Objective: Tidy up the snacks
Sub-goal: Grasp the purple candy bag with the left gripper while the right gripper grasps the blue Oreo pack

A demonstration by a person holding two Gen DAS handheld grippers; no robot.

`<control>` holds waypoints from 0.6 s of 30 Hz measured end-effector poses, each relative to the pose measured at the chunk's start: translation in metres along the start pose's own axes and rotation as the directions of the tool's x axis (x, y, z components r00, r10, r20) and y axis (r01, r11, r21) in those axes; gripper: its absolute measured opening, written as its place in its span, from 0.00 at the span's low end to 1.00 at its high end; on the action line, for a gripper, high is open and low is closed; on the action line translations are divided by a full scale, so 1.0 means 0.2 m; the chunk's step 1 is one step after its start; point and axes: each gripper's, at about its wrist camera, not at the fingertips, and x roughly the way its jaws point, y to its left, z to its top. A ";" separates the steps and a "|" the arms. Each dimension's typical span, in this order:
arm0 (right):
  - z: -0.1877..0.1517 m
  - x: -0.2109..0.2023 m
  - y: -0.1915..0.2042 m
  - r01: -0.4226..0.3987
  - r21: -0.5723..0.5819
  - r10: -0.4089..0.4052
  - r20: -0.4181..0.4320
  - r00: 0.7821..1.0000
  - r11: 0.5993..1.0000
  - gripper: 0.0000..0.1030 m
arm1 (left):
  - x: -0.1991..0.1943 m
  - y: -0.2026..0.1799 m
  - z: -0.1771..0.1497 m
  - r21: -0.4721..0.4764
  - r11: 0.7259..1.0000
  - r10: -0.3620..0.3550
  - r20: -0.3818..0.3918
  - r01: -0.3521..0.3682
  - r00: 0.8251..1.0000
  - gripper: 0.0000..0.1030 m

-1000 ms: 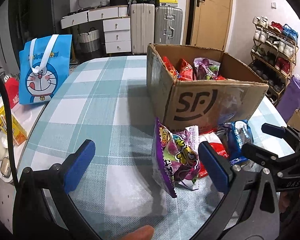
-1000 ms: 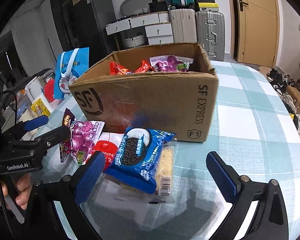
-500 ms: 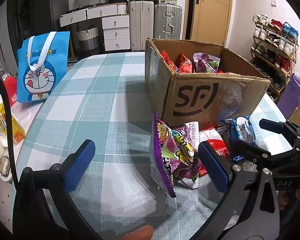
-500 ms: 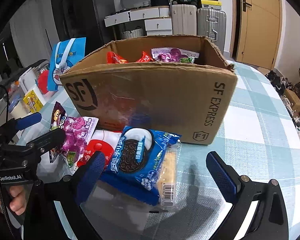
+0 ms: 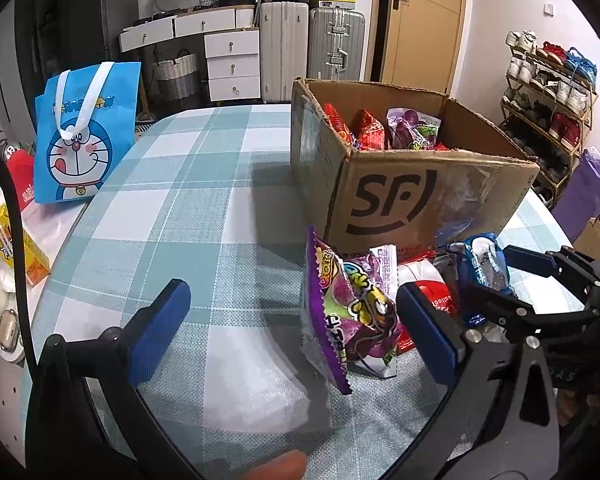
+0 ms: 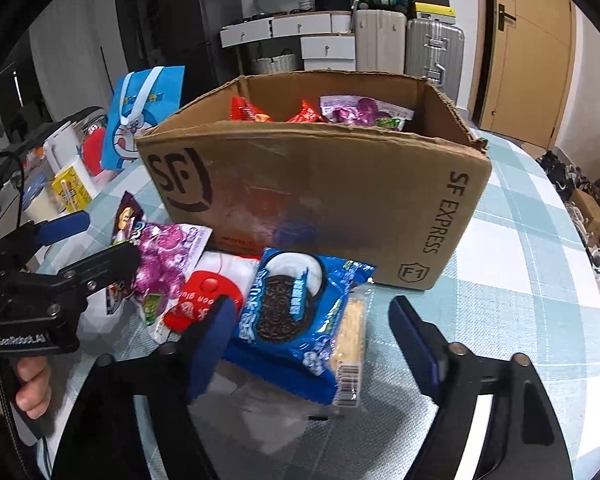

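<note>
Snacks (image 6: 296,312) are piled on the checked tablecloth (image 5: 172,208) beside suitcases (image 5: 312,60); the right gripper (image 6: 312,320) is closing around the Oreo pack, the left gripper (image 5: 288,320) is held wide, empty.

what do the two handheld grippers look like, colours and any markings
Both are black plastic frames with two long fingers ending in blue rectangular pads. The left gripper shows white "GenRobot.AI" lettering on its body in the right wrist view, and a black cable runs beside it. The right gripper has round silver screws at the finger joints.

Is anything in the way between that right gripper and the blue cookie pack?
Nothing visible. The cookie pack already lies between the closing jaws of the right gripper, in front of the box.
</note>
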 end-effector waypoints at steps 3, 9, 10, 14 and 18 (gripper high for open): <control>-0.01 -0.02 0.01 -0.024 -0.011 0.024 -0.001 1.000 1.000 0.60 | 0.00 0.00 0.00 -0.001 1.000 -0.003 -0.001 0.003 1.000 1.00; -0.04 -0.05 0.01 -0.075 -0.007 0.075 0.010 0.997 0.997 0.45 | 0.00 0.00 0.00 0.000 1.000 -0.005 0.002 0.005 1.000 1.00; -0.05 -0.06 0.00 -0.076 -0.008 0.076 0.014 0.997 0.997 0.44 | 0.00 0.00 0.00 0.000 1.000 -0.007 0.001 0.007 1.000 1.00; -0.07 -0.12 -0.01 -0.077 -0.023 0.078 0.043 0.996 0.997 0.44 | -0.01 0.00 0.00 -0.002 1.000 -0.015 0.000 0.015 1.000 1.00; -0.10 -0.21 -0.04 -0.088 -0.013 0.089 0.082 0.993 0.996 0.44 | 0.01 -0.01 -0.01 -0.005 1.000 -0.022 -0.014 0.022 1.000 1.00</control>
